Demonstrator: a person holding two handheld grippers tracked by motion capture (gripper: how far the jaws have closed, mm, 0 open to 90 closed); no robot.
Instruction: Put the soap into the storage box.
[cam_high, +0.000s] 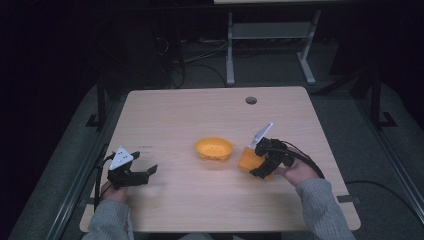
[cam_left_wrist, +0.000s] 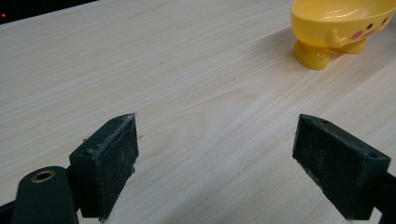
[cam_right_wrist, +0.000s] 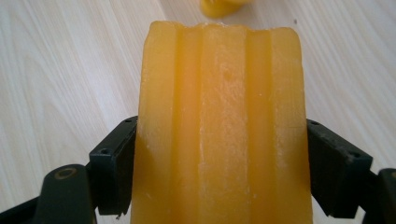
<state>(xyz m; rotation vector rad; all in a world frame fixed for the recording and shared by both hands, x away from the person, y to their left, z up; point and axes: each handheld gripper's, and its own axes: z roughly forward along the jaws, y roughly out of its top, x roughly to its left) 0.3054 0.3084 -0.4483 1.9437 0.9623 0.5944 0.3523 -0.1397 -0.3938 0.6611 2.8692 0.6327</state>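
While my right hand-held gripper (cam_right_wrist: 219, 154) clamps an orange ridged block (cam_right_wrist: 219, 121), perhaps a sponge, beside the yellow bowl (cam_high: 214, 148), my left hand-held gripper (cam_left_wrist: 217, 158) gapes wide, empty, over the desk (cam_left_wrist: 187, 70).

Orange ridged block (cam_right_wrist: 222, 126), yellow bowl (cam_high: 214, 148), pale wood-grain table (cam_high: 200, 115).

A pale wood-grain rectangular surface (cam_high: 175, 120) carries a round grommet hole (cam_high: 251, 100) near its far edge. Beyond it, on the dark floor, stand the white metal legs of another desk (cam_high: 230, 55), with loose black cables (cam_high: 200, 62) trailing beside them.
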